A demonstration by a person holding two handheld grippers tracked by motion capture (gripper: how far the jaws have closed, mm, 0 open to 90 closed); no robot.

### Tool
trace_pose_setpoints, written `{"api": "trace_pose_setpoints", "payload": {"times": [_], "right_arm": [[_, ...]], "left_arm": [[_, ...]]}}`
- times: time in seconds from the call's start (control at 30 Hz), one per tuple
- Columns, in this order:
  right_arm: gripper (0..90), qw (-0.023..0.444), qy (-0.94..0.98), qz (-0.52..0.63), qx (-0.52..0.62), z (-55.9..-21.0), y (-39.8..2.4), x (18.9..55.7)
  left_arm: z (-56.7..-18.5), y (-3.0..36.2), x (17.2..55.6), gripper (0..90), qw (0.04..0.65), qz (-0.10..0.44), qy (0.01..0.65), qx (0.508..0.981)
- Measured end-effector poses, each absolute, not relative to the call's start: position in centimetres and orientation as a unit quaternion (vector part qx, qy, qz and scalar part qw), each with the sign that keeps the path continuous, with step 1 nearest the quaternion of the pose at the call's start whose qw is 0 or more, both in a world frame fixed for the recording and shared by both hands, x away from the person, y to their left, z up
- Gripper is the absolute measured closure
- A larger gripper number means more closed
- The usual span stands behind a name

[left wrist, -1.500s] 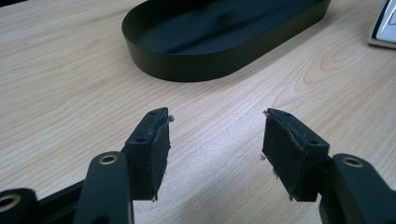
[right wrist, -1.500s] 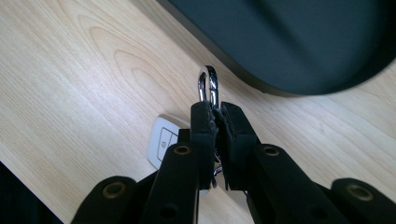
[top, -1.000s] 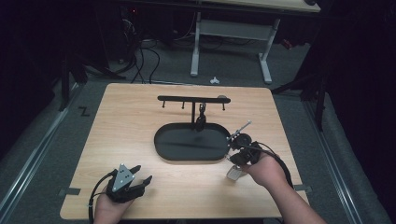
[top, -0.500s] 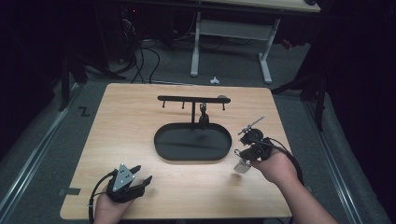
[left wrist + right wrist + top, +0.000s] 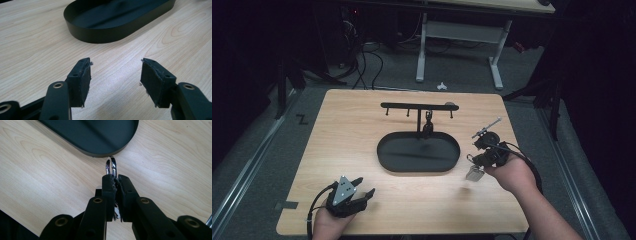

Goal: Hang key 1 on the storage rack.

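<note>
I see the black oval tray (image 5: 397, 162) holding the hook stand's post (image 5: 419, 121). My right gripper (image 5: 113, 181) pinches a metal key ring (image 5: 111, 165); my left gripper (image 5: 115, 72) stands spread.

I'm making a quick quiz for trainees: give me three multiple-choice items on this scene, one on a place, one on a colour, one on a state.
1. Where is the left gripper?
A. near the table's front edge
B. over the tray
C. at the hook rack

2. What colour is the oval tray?
A. white
B. black
C. red

3. How do the right gripper's fingers stand?
A. wide open
B. shut on a metal ring
C. shut on the tray's rim

Key: 1 A, it rests low on the wooden table in the high view. 2 B, black in every view. 3 B, the metal ring sticks out between the closed fingers.
</note>
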State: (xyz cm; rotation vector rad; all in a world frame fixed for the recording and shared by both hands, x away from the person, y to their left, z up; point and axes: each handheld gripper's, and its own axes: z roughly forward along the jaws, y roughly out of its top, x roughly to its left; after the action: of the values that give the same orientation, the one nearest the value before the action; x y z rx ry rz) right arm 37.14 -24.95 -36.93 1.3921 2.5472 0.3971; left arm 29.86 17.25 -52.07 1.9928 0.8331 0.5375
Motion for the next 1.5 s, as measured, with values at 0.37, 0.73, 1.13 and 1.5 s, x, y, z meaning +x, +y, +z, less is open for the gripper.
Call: {"api": "trace_pose_setpoints", "payload": {"times": [0.37, 0.73, 1.13, 1.5], "right_arm": [[84.8, 0.114, 0.862, 0.138, 0.474, -35.6, -24.7, 37.6], [84.8, 0.123, 0.862, 0.143, 0.472, -34.5, -24.1, 38.3], [84.8, 0.119, 0.863, 0.154, 0.466, -34.2, -22.9, 40.2], [84.8, 0.125, 0.859, 0.162, 0.470, -33.2, -22.0, 42.1]], "left_arm": [[-52.0, 17.4, 29.9, 41.4, 0.443, 0.218, 0.336, 0.802], [-51.9, 17.4, 29.9, 41.5, 0.443, 0.218, 0.336, 0.802], [-51.9, 17.6, 29.8, 41.5, 0.443, 0.217, 0.336, 0.802], [-51.9, 17.7, 29.8, 41.5, 0.444, 0.219, 0.338, 0.800]]}}
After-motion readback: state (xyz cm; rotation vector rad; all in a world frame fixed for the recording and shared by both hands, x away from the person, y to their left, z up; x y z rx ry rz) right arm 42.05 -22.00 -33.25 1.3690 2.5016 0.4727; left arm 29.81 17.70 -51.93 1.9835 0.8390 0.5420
